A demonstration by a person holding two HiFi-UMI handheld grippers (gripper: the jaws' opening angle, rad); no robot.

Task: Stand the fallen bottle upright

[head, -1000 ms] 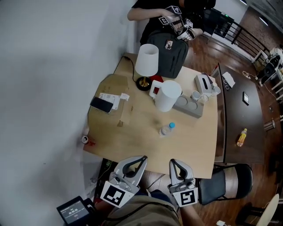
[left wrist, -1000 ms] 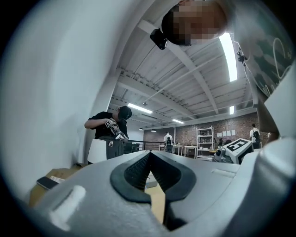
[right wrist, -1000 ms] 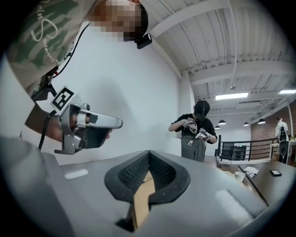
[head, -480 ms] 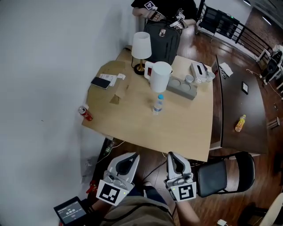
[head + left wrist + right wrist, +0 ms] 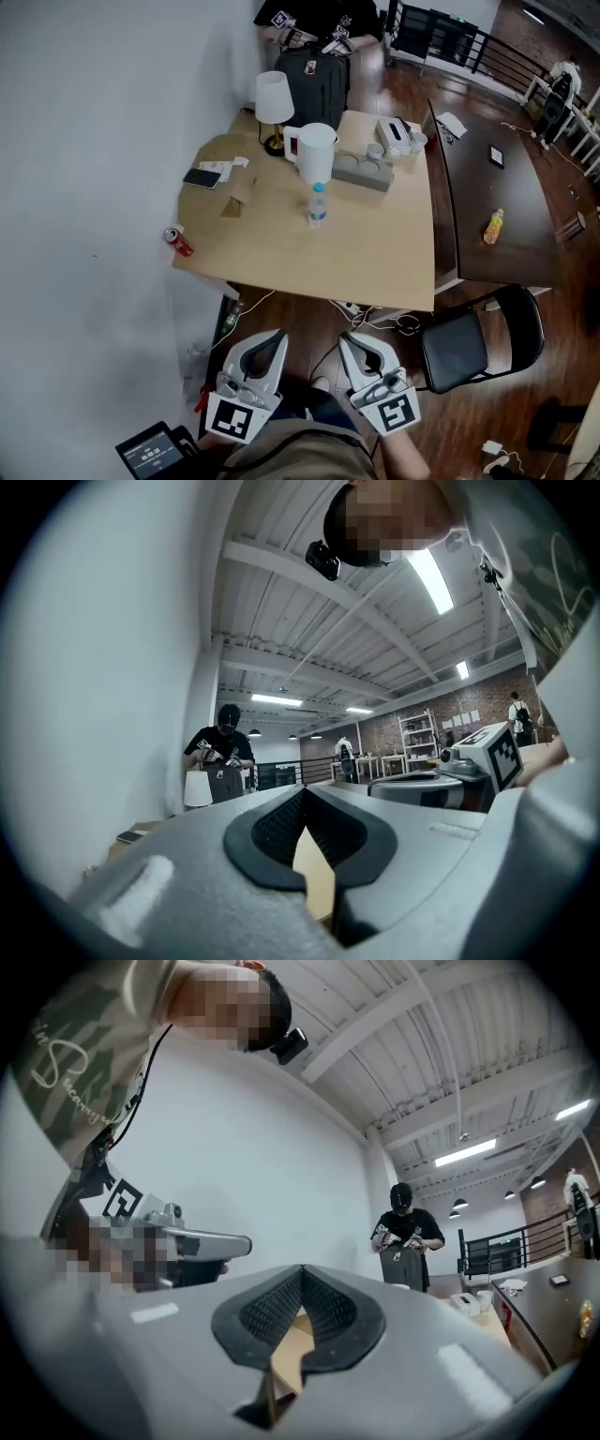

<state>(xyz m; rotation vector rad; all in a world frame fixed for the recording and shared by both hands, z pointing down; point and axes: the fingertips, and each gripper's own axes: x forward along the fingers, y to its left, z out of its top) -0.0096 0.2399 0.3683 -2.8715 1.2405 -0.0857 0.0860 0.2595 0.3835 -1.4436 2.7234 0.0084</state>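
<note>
The grey left gripper (image 5: 272, 337) and right gripper (image 5: 350, 338) have black ribbed pads (image 5: 279, 829) and black-and-white marker cubes (image 5: 232, 417); the shirt (image 5: 291, 457) is olive.

The top edge cuts off the far person (image 5: 314, 17); print on the bottle (image 5: 317, 205) is probably too small to read.

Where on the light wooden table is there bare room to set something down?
Free: the near half of the table, from the water bottle to the near edge. Crowded: the far edge, with lamp, white jug, power strip and tissue box.
</note>
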